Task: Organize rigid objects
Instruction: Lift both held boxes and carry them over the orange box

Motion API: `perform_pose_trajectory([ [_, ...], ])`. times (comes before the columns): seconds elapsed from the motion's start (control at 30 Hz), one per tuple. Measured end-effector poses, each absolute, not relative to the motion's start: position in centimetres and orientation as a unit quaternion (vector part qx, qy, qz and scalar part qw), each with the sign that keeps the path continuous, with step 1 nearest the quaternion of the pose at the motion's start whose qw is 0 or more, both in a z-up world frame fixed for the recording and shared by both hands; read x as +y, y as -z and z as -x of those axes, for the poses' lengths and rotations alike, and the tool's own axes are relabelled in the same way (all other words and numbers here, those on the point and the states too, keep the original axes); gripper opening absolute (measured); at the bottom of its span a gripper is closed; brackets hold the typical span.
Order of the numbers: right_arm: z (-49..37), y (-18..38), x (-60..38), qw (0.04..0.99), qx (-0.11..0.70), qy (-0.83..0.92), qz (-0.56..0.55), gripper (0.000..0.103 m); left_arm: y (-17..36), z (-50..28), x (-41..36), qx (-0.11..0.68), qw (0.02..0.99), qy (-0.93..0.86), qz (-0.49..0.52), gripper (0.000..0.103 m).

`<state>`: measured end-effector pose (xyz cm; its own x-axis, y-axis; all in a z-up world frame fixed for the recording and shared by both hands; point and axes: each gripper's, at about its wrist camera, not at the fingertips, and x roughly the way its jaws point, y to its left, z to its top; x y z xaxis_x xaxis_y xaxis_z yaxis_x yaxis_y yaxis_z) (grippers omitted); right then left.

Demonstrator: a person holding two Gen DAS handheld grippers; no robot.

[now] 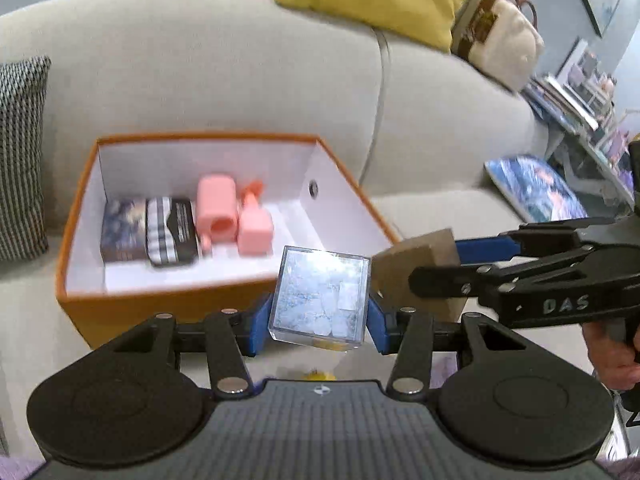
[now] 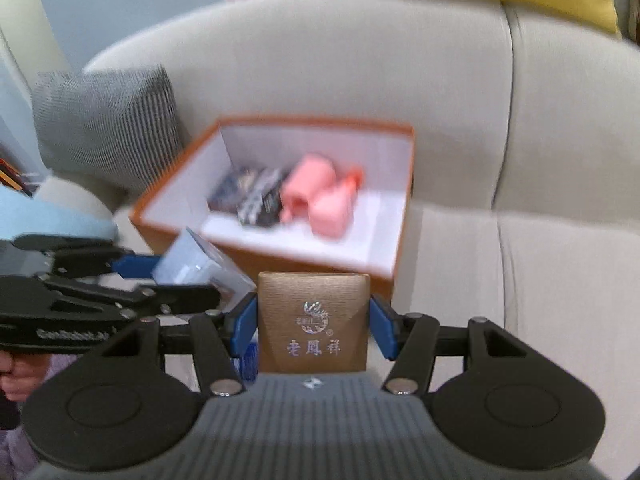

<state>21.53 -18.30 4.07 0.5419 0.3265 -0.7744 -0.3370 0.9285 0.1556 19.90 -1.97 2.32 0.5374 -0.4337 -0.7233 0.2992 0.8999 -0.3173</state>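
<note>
While cubes held, orange box [image 1: 120, 312] contains pink bottle [image 1: 255, 228].

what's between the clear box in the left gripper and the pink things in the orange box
Only the orange box's near wall and bare white floor, in the left wrist view, between the clear box and the pink things.

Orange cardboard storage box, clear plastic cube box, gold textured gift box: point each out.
Orange cardboard storage box [image 1: 192, 312]: left wrist view, near outer wall.
Clear plastic cube box [image 1: 320, 294]: left wrist view, middle of top face.
Gold textured gift box [image 2: 313, 320]: right wrist view, on the printed emblem.
</note>
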Motion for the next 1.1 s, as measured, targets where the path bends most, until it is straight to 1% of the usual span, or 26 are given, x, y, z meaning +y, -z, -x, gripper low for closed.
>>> perform_pose_trajectory([
  [0.13, -24.1, -5.6, -17.1, 0.888, 0.420, -0.184, 0.033, 0.060, -2.8, -22.2, -1.5, 0.428, 0.879, 0.193, 0.074, 0.056],
  [0.23, -26.1, -5.5, -16.5, 0.888, 0.422, -0.179, 0.041, 0.060, -2.6, -23.9, -1.1, 0.429, 0.880, 0.192, 0.071, 0.056],
  [0.57, -32.3, -0.8, -14.8, 0.863, 0.474, -0.165, 0.066, 0.060, 0.5, -29.3, -0.2, 0.457, 0.867, 0.191, 0.062, 0.056],
  [0.7, -34.1, 1.2, -13.1, 0.842, 0.483, -0.199, 0.132, 0.060, 2.1, -31.5, -0.2, 0.474, 0.859, 0.188, 0.052, 0.056],
  [0.93, -37.1, 4.6, -11.5, 0.765, 0.495, -0.283, 0.299, 0.060, 3.8, -34.2, -0.8, 0.492, 0.845, 0.204, 0.033, 0.056],
  [1.1, -38.7, 5.8, -11.0, 0.711, 0.495, -0.341, 0.364, 0.060, 4.9, -35.3, -1.8, 0.501, 0.835, 0.225, 0.022, 0.056],
])
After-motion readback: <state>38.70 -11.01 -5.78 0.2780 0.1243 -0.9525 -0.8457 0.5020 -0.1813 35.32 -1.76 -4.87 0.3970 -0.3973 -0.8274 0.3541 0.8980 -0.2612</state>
